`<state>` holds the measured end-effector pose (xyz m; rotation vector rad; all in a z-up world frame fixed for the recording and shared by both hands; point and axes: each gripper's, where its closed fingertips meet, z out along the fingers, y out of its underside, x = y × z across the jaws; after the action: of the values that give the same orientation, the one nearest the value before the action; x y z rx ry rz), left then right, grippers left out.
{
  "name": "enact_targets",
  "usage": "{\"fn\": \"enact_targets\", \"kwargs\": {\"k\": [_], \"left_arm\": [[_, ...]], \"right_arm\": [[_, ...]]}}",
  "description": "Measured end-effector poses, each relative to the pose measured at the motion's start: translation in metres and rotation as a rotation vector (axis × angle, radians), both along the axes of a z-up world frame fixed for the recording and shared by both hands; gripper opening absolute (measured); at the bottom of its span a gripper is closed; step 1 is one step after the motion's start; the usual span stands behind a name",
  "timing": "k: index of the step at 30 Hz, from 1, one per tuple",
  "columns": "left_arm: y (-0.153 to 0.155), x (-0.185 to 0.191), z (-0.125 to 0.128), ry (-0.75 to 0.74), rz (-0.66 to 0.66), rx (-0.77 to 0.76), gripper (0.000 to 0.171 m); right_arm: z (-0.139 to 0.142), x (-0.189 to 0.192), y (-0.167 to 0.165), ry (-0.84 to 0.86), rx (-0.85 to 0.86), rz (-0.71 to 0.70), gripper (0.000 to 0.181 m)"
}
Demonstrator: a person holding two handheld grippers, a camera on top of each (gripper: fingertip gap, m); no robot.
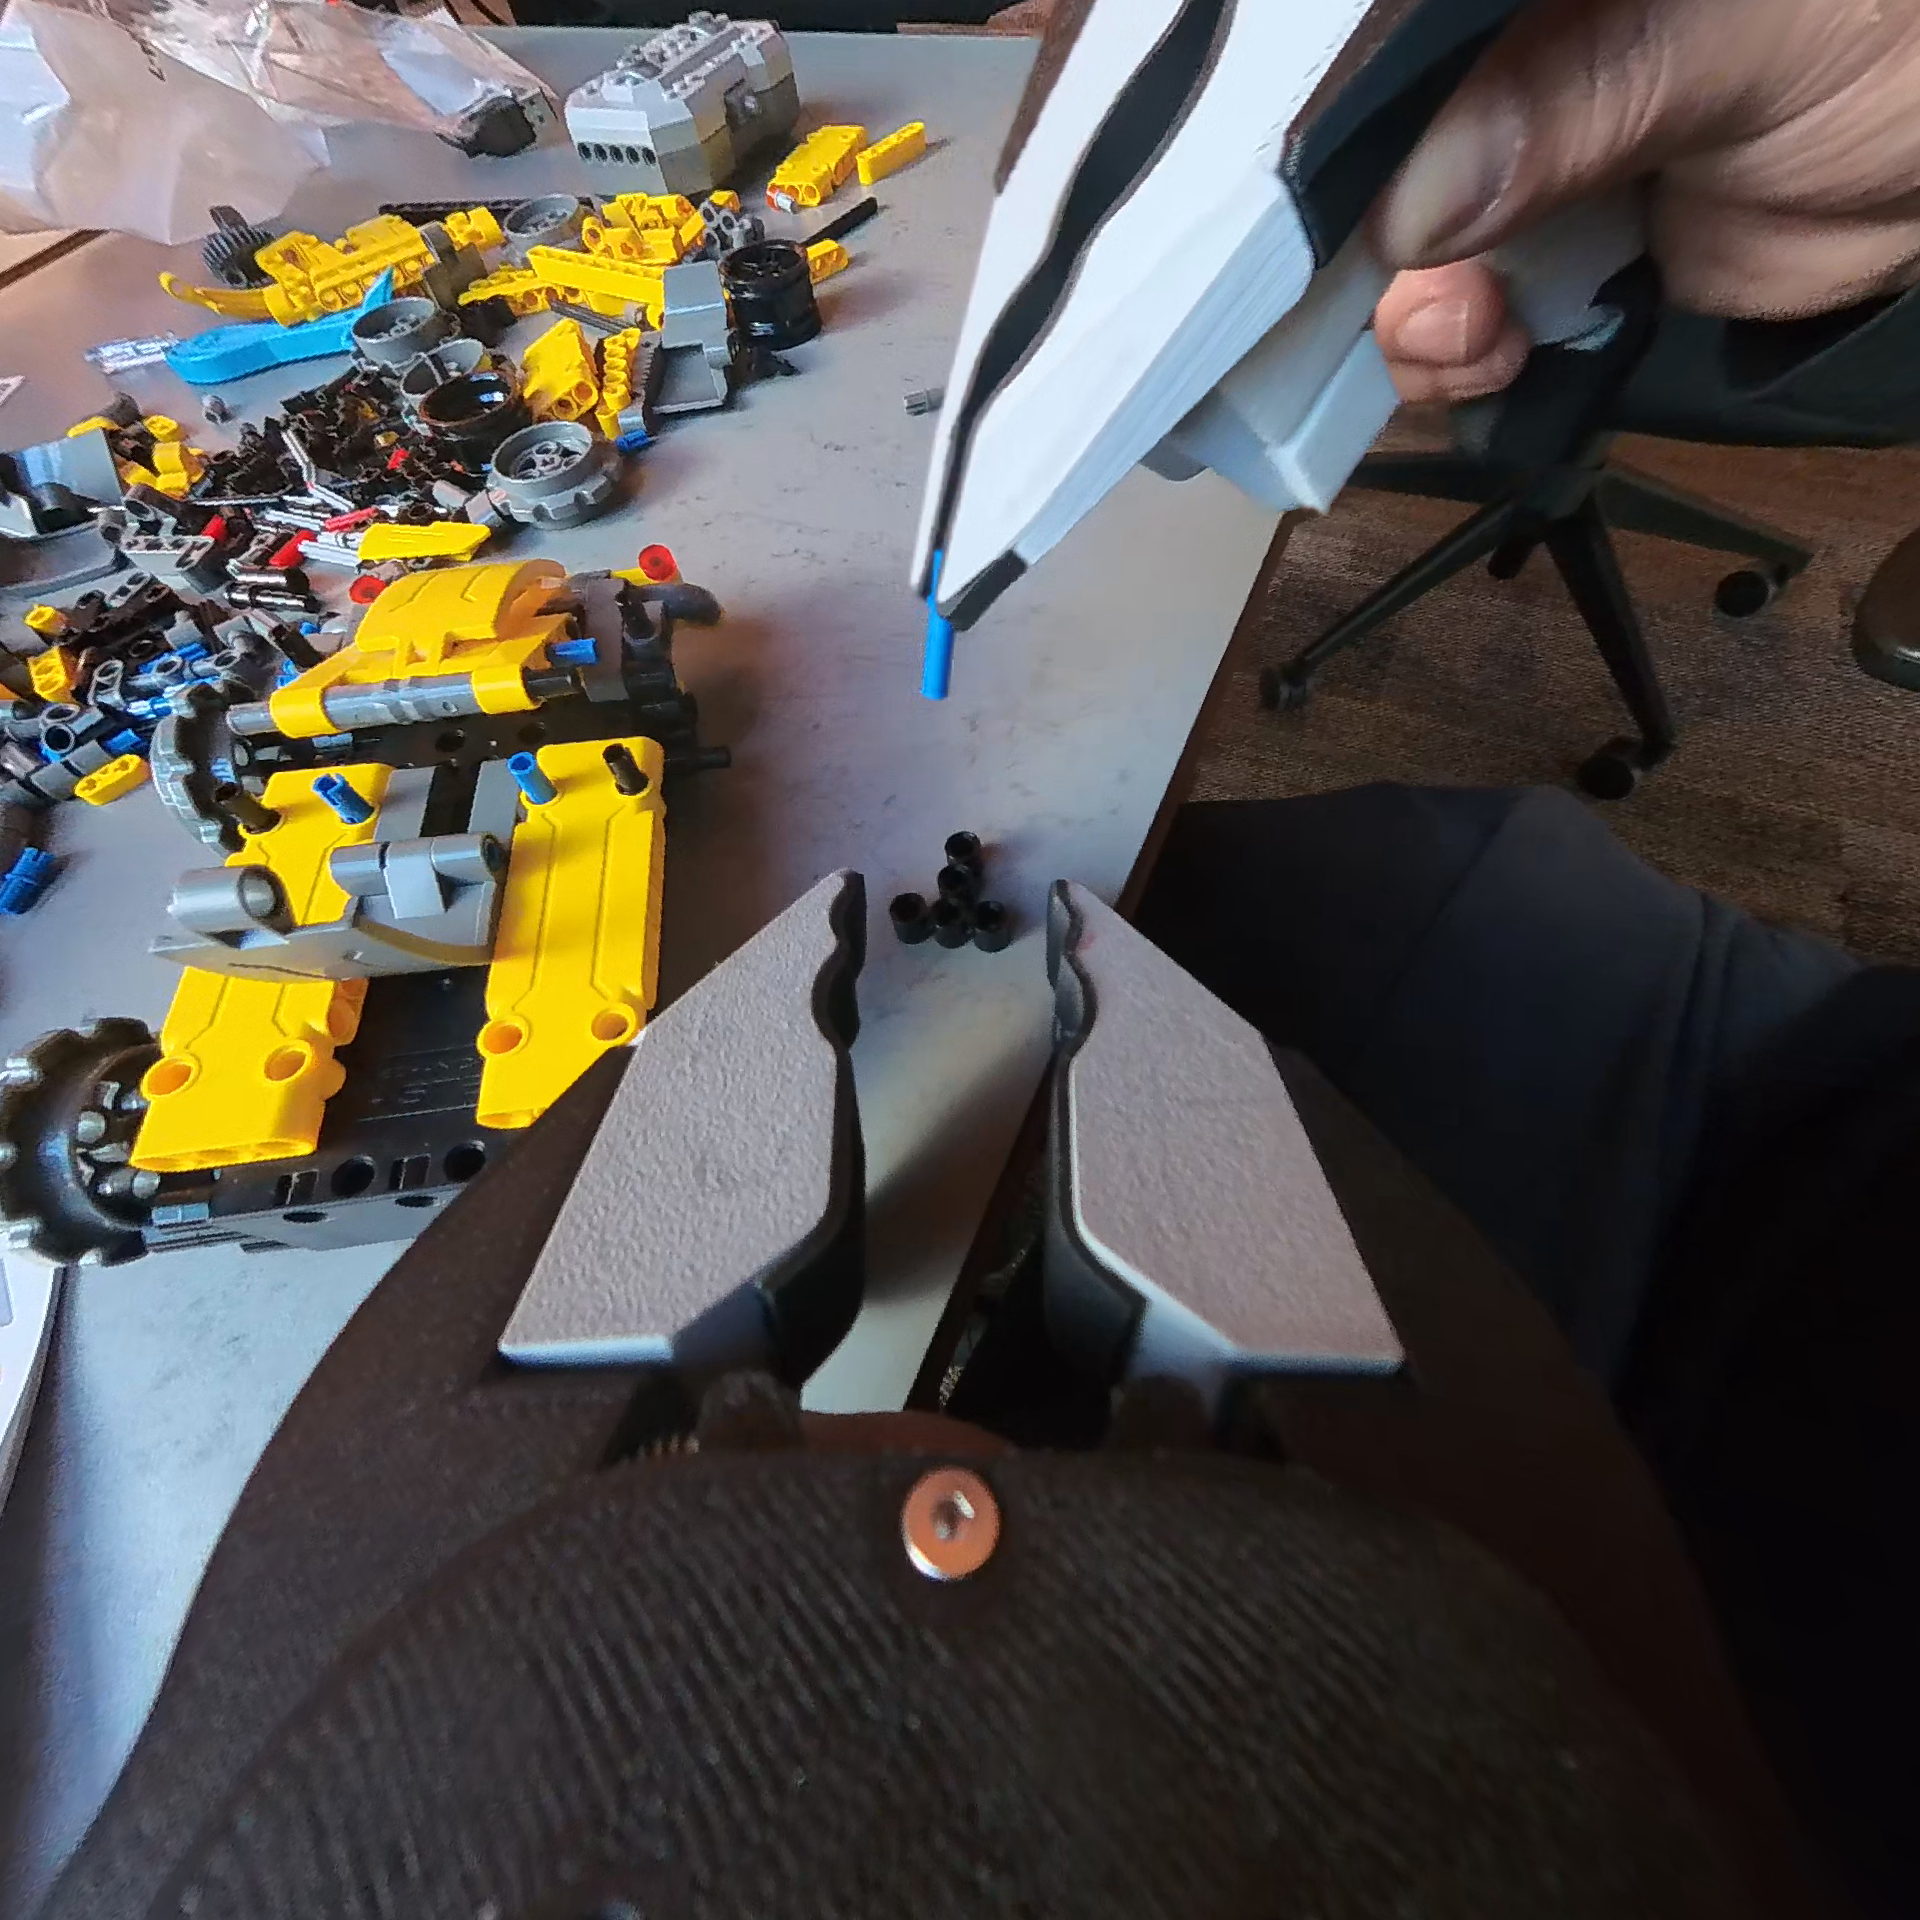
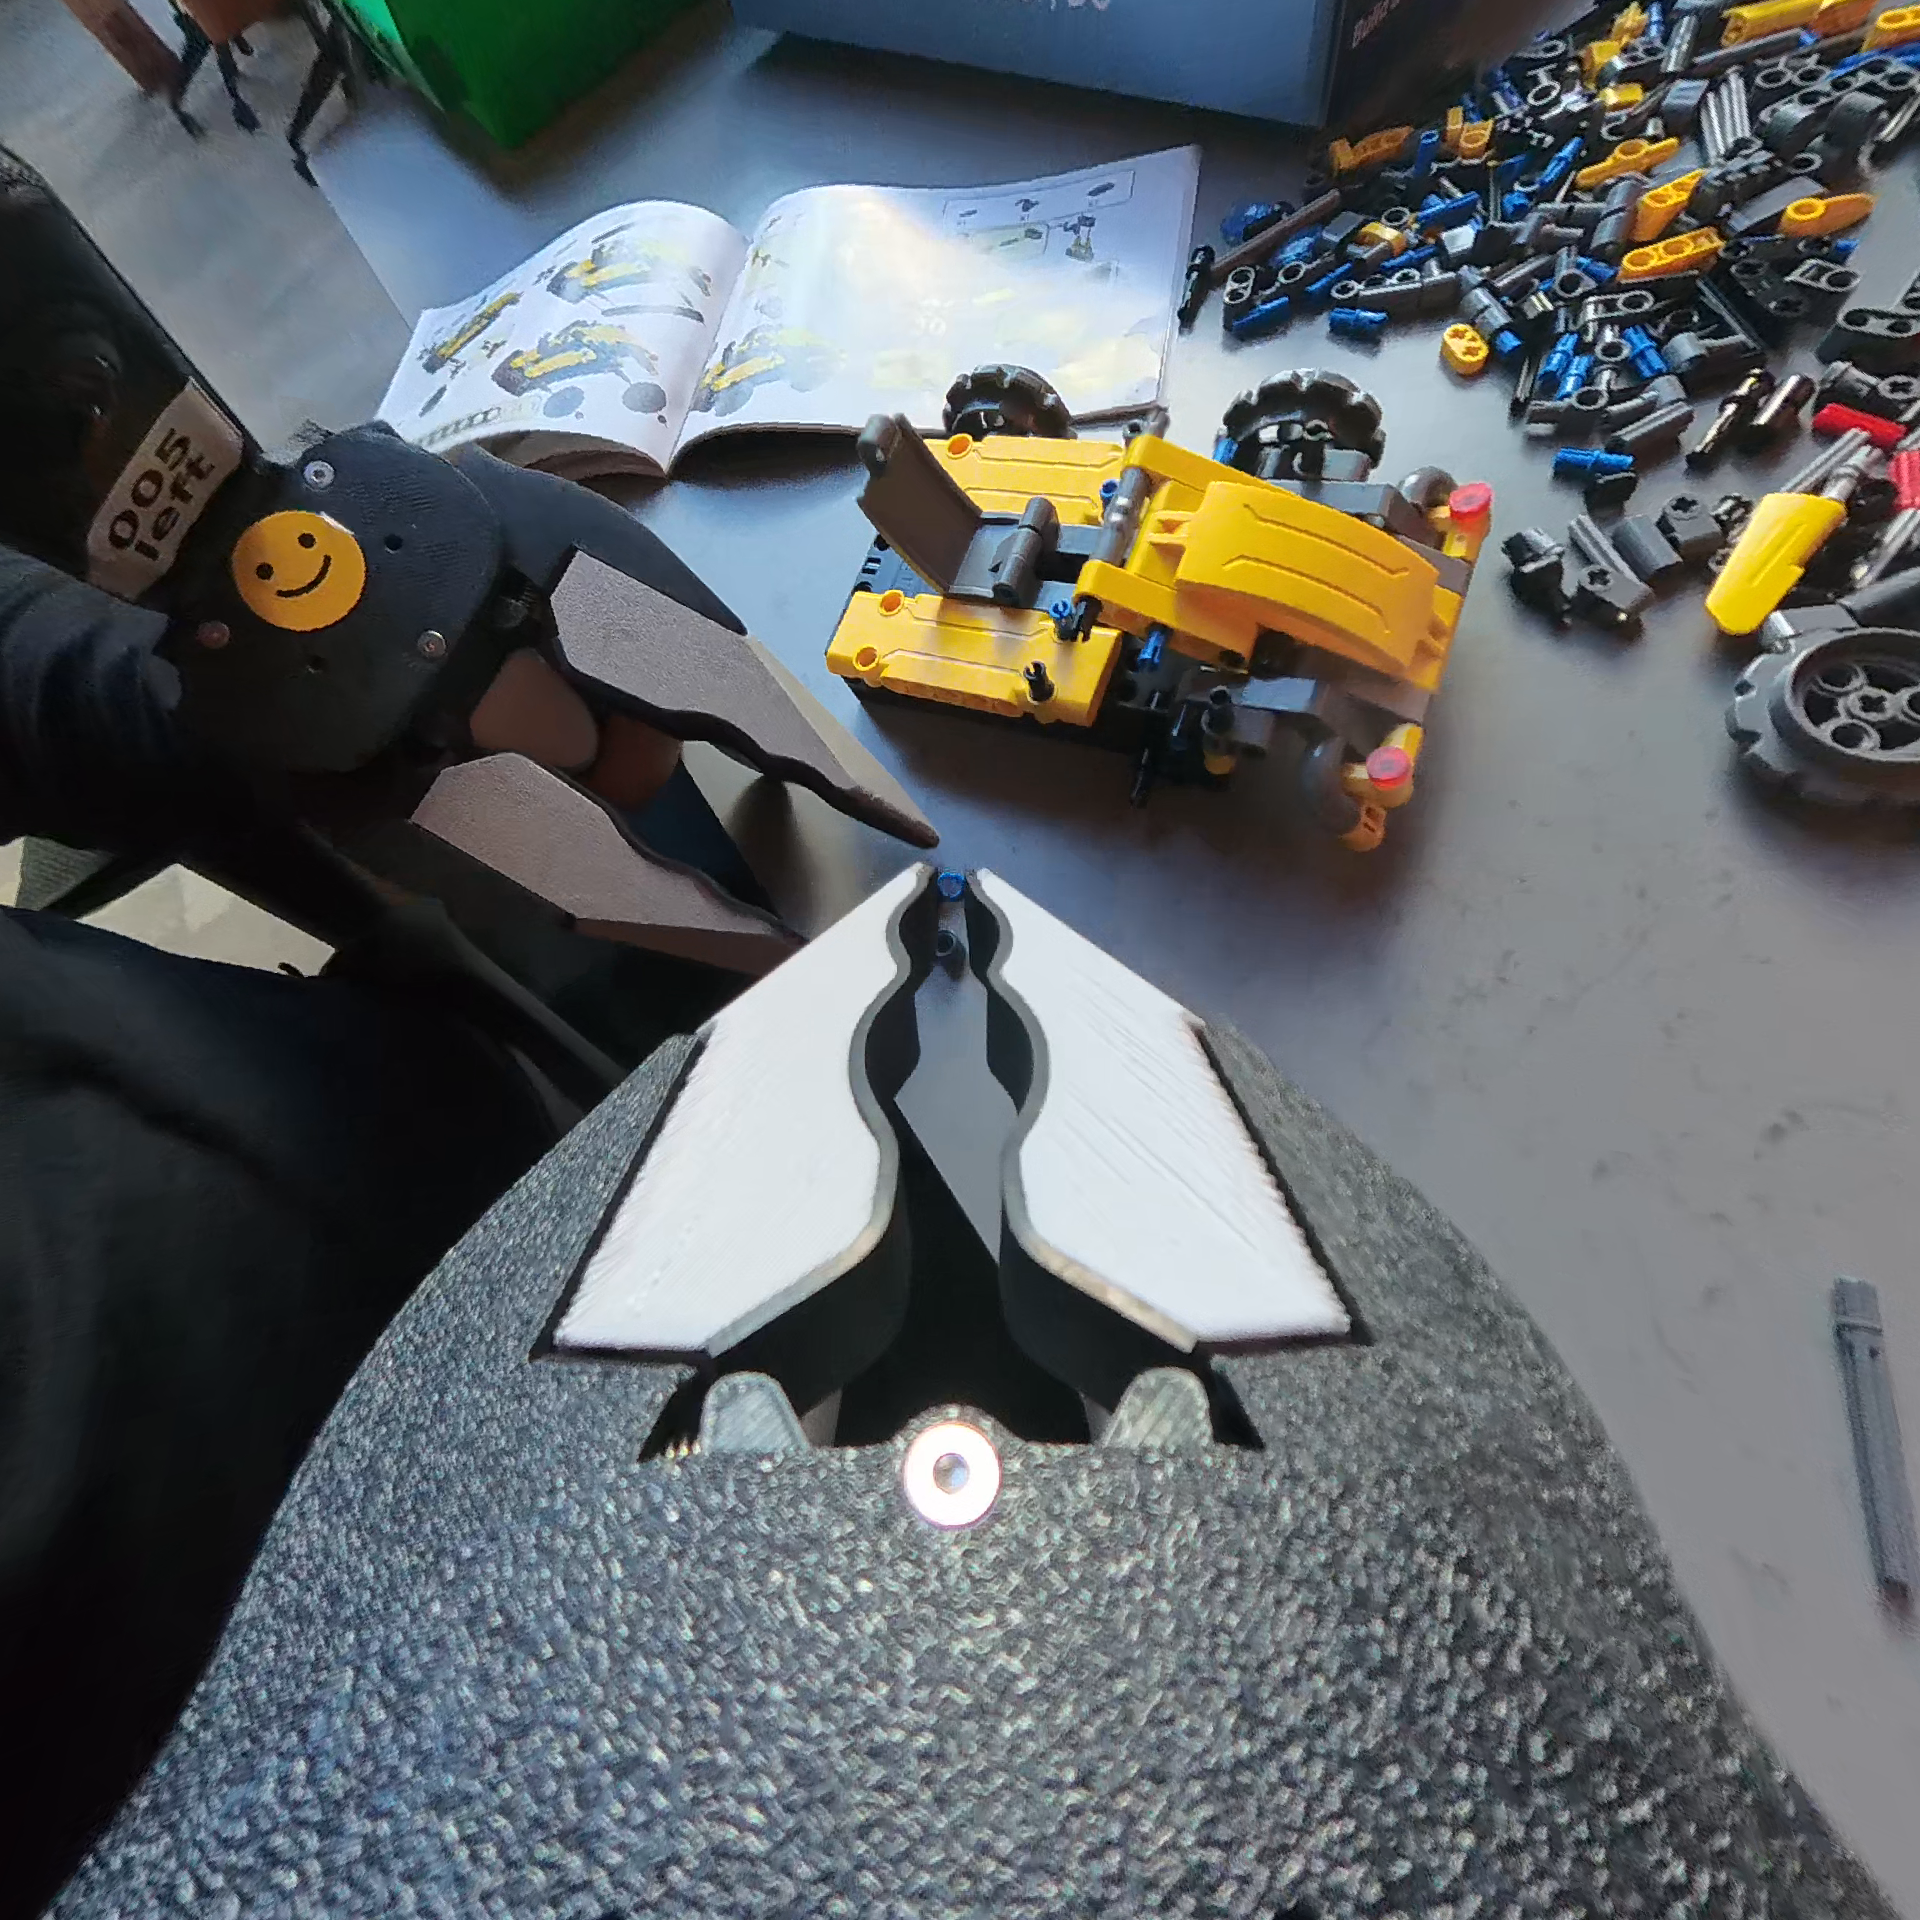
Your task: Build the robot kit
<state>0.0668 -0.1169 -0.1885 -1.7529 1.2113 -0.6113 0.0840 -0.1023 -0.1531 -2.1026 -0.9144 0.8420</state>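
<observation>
My white right gripper (image 2: 951,878) pinches a blue pin (image 1: 935,649); black bushes (image 1: 951,902) lie beside the yellow-and-grey model (image 1: 416,831).

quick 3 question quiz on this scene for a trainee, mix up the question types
1. True or false: the right gripper is shut on a blue pin.
2. What lies on the table just ahead of the left gripper? A) black bushes B) a red stud C) a wheel
3. Fill in: the open booklet lies beyond the ____ model in the right wrist view.

Key: 1 true. 2 A, the black bushes. 3 yellow.
</observation>
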Motion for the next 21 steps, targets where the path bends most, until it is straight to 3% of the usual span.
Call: {"fn": "enact_targets", "kwargs": {"k": [12,18,21], "left_arm": [[-0.002,0.004,-0.007,0.079,-0.015,-0.054,0.043],[0.006,0.01,0.002,0.108,-0.006,-0.032,0.039],[0.01,0.008,-0.004,0.119,0.002,-0.099,0.034]], "right_arm": [[-0.016,0.019,-0.003,0.042,-0.011,-0.036,0.005],[-0.015,0.027,-0.001,0.065,-0.013,-0.047,0.005],[-0.012,0.026,-0.004,0.084,-0.003,-0.045,0.005]]}}
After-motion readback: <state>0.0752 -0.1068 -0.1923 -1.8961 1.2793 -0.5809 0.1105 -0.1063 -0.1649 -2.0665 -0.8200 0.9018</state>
